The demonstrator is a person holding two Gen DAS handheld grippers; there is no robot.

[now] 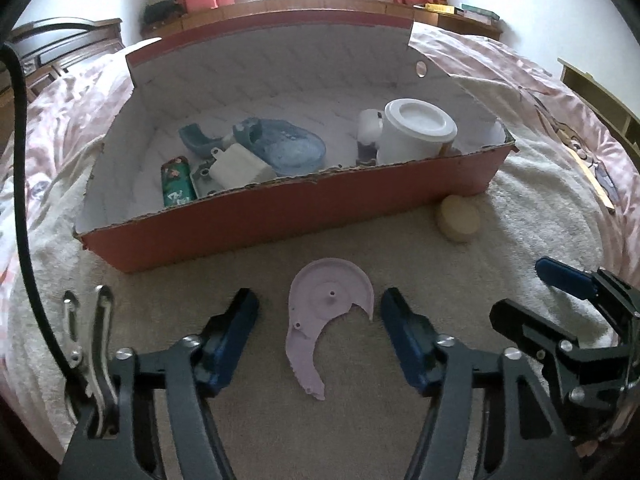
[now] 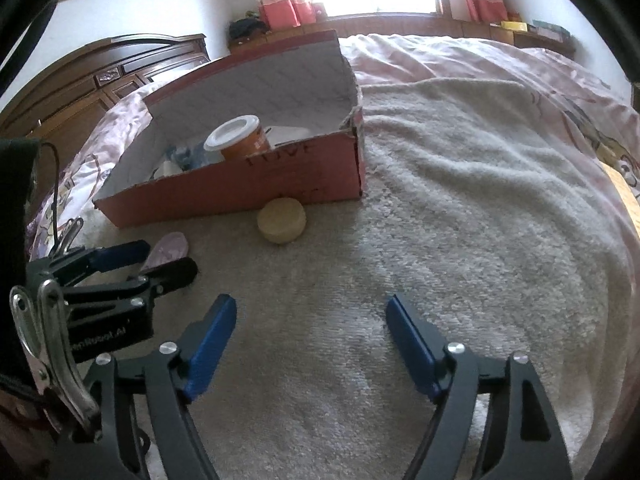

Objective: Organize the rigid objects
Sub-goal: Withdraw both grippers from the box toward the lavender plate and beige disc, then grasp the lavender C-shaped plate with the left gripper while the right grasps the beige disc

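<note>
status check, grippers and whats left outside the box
Left gripper open, straddling pink plastic piece. Right gripper open, empty. Tan round puck against cardboard box. Nothing blocking.

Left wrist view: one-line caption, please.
Open left gripper straddles a pink plastic piece on the towel before the red box.

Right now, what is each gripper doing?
Left gripper: open, straddling the lilac plastic piece, not gripping it.
Right gripper: open, holding nothing.
</note>
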